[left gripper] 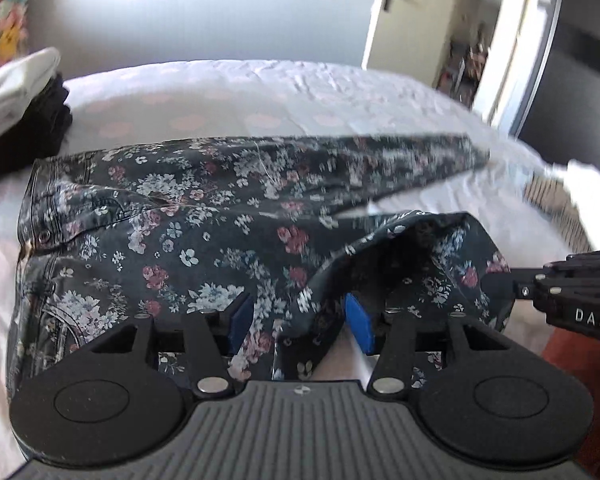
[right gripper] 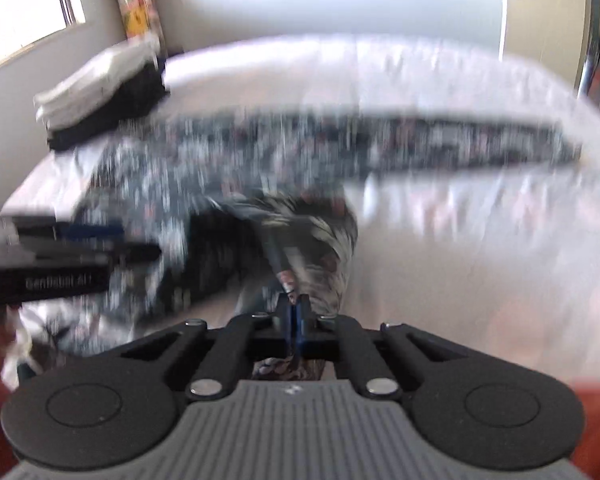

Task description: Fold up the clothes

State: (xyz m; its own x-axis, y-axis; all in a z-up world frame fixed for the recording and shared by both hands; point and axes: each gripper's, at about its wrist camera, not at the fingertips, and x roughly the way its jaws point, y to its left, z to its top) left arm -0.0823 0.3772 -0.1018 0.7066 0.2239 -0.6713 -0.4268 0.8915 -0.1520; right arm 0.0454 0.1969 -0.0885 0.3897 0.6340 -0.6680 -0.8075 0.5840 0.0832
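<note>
left tool (left gripper: pixel 298 322) gapes around bunched dark floral trousers (left gripper: pixel 188 216) (rumpled), right tool (right gripper: pixel 294 314) pinching their hem.

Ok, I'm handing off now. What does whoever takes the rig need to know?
Left gripper: open, floral fabric bunched between its pads, not clamped.
Right gripper: shut on a leg hem of the floral trousers, lifting it.
The trousers lie across the bed, waistband left, the far leg stretched out flat.
Folded stack sits at the bed's far left corner.
Done: trousers laid out, near leg picked up.
Left: lay leg over leg, fold, stack.
</note>
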